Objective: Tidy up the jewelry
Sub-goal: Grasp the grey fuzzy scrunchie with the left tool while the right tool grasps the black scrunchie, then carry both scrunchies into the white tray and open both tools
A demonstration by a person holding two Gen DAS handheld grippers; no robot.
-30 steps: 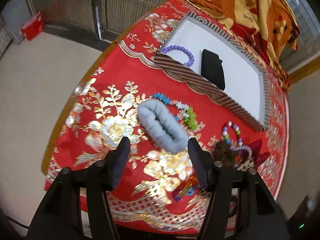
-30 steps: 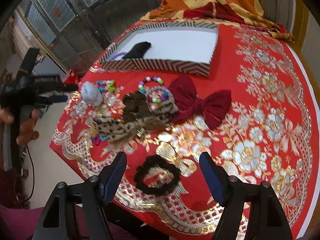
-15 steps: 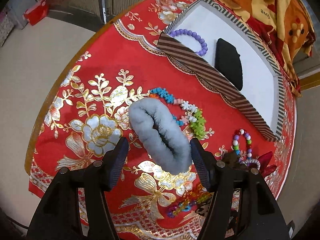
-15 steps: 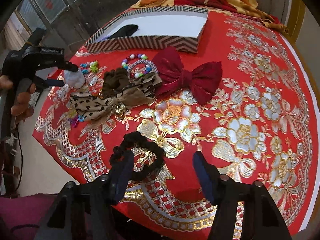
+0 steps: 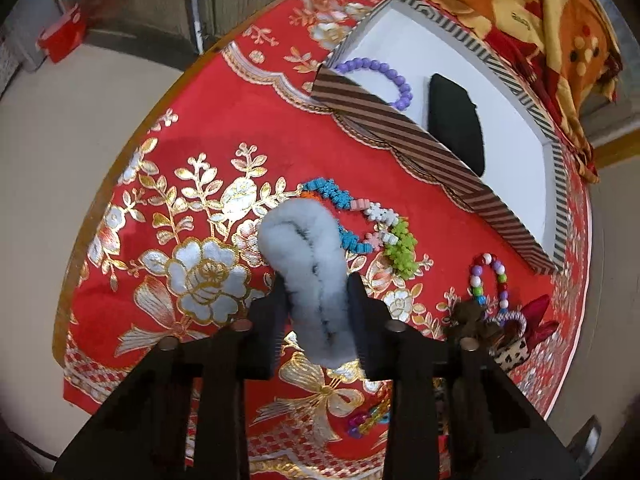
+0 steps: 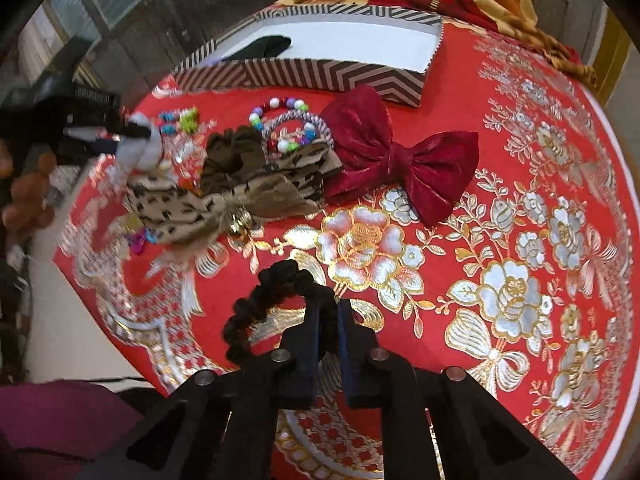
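My left gripper is shut on a fluffy grey scrunchie and holds it over the red cloth; it also shows in the right wrist view. My right gripper is shut on a black scrunchie near the table's front edge. The striped box with a white floor holds a purple bead bracelet and a black scrunchie; the box also shows in the right wrist view.
On the cloth lie a blue-green bead bracelet, a multicolour bead bracelet, a brown scrunchie, a leopard bow and a dark red bow. An orange blanket lies behind the box.
My left gripper has closed on the grey scrunchie. My right gripper has moved forward and closed on the black scrunchie.
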